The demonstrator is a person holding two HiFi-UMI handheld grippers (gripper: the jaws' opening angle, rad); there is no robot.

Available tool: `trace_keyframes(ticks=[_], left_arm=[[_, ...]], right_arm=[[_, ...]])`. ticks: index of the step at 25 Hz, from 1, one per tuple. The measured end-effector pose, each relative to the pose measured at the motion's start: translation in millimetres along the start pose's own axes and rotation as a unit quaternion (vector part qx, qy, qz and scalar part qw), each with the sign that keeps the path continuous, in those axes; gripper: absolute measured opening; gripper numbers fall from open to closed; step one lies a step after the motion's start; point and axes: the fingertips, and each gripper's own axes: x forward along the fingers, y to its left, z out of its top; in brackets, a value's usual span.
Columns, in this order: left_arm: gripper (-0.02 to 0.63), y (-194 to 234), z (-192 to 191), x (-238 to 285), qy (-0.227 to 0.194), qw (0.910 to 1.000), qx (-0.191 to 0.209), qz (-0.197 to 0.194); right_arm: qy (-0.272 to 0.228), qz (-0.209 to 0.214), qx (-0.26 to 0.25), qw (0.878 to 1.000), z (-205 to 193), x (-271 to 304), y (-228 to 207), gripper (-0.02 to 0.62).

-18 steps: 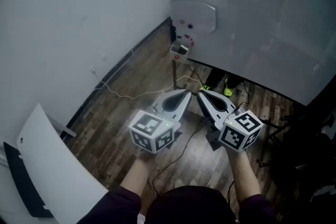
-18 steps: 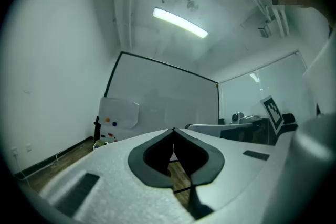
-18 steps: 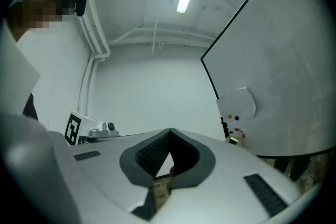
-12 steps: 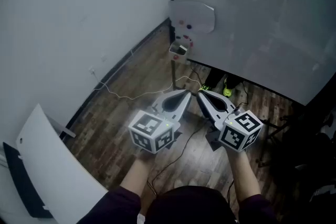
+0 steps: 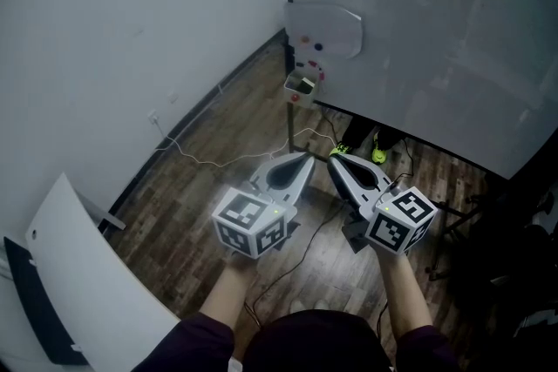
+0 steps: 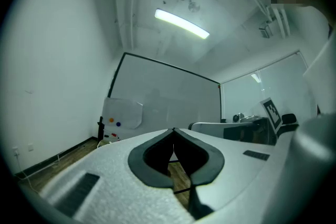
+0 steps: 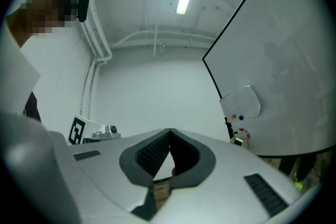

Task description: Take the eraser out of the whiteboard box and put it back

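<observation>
Both grippers are held side by side in mid-air over the wooden floor, pointing toward the big whiteboard. My left gripper is shut, its tips meeting with nothing between them. My right gripper is shut and empty too. The small whiteboard box hangs at the board's lower left corner, well beyond both tips. Above it a small white sheet with coloured magnets is stuck on the board. The eraser itself cannot be made out.
A white cable trails over the floor along the left wall. A white panel leans at the lower left. Dark equipment fills the right edge. Yellow-green items lie under the whiteboard, near its stand post.
</observation>
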Motion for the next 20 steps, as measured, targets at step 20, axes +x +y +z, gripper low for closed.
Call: trace_keyframes(ticks=[20], left_arm=[[0.005, 96.9, -17.2, 35.8, 0.013, 0.9994, -0.021, 0.026]], right_arm=[[0.010, -0.009, 0.043, 0.999, -21.5, 74.2, -72.5, 0.003]])
